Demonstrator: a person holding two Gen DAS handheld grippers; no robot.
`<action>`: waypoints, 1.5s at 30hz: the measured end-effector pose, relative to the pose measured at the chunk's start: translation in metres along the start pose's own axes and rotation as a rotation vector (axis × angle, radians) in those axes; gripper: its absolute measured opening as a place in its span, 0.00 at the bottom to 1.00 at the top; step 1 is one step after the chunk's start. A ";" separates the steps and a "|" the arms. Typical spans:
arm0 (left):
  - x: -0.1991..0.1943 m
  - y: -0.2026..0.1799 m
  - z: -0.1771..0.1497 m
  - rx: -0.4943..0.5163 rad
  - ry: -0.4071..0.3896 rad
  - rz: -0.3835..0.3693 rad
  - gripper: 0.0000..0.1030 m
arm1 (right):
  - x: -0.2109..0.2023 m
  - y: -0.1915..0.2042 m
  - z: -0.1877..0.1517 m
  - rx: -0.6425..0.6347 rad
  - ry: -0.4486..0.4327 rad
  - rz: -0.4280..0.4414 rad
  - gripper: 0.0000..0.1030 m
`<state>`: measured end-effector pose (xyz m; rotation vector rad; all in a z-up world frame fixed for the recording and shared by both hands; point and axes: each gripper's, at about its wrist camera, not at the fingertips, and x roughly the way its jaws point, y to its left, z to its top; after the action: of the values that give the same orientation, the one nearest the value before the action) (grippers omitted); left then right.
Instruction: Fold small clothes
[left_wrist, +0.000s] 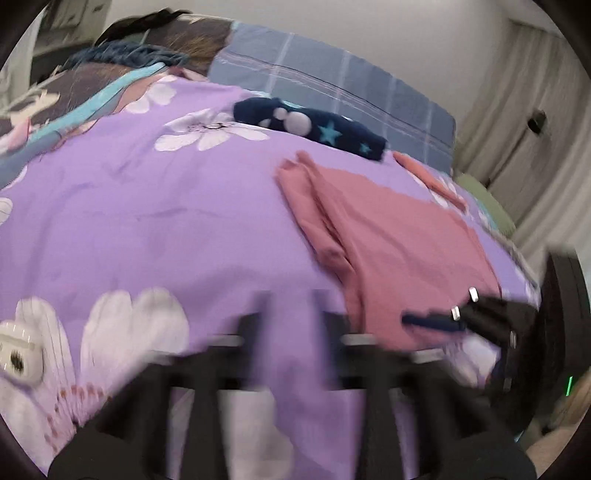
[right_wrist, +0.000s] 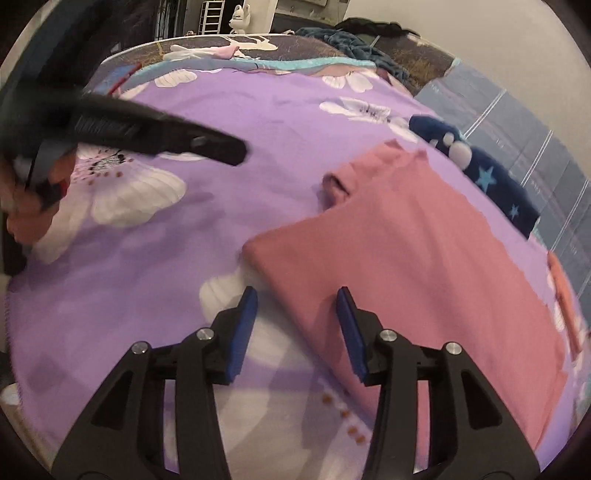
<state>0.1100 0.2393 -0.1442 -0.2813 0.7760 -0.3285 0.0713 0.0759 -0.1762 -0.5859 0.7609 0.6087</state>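
No brand, label or writing can be read anywhere.

A pink garment (right_wrist: 424, 266) lies flat on a purple flowered sheet (right_wrist: 258, 122) covering a bed, partly folded, with one straight folded edge running from its near-left corner toward the far right. A sleeve (right_wrist: 338, 186) is tucked at its far-left corner. Just beyond it, at the far right, lies a navy cloth (right_wrist: 491, 177) with light-blue stars and white dots, beside a blue checked pillow (left_wrist: 332, 92).

The right hand-held gripper (right_wrist: 297, 328) hovers at the garment's near-left edge, jaws partly apart. Its left pad is over bare sheet, its right pad over pink cloth, and neither pad presses on anything.

The left hand-held gripper (left_wrist: 291, 314) is blurred in its own view; its jaws stand apart with only purple sheet between them, holding nothing. It is to the left of the garment, apart from it.

The sheet to the left of the garment is open and bare. A crumpled blue-grey cloth (right_wrist: 354, 44) lies at the bed's far edge.
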 end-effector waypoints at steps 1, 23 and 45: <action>0.008 0.005 0.013 -0.005 -0.017 -0.021 0.61 | 0.002 0.002 0.004 -0.003 0.002 -0.018 0.44; 0.131 0.033 0.115 -0.195 0.113 -0.172 0.29 | -0.004 -0.001 0.007 -0.002 -0.048 -0.021 0.40; 0.149 -0.073 0.161 -0.091 0.160 -0.234 0.09 | -0.061 -0.076 -0.012 0.314 -0.216 -0.154 0.04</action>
<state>0.3121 0.1354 -0.1022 -0.4371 0.9194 -0.5415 0.0829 -0.0011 -0.1169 -0.2802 0.5857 0.3920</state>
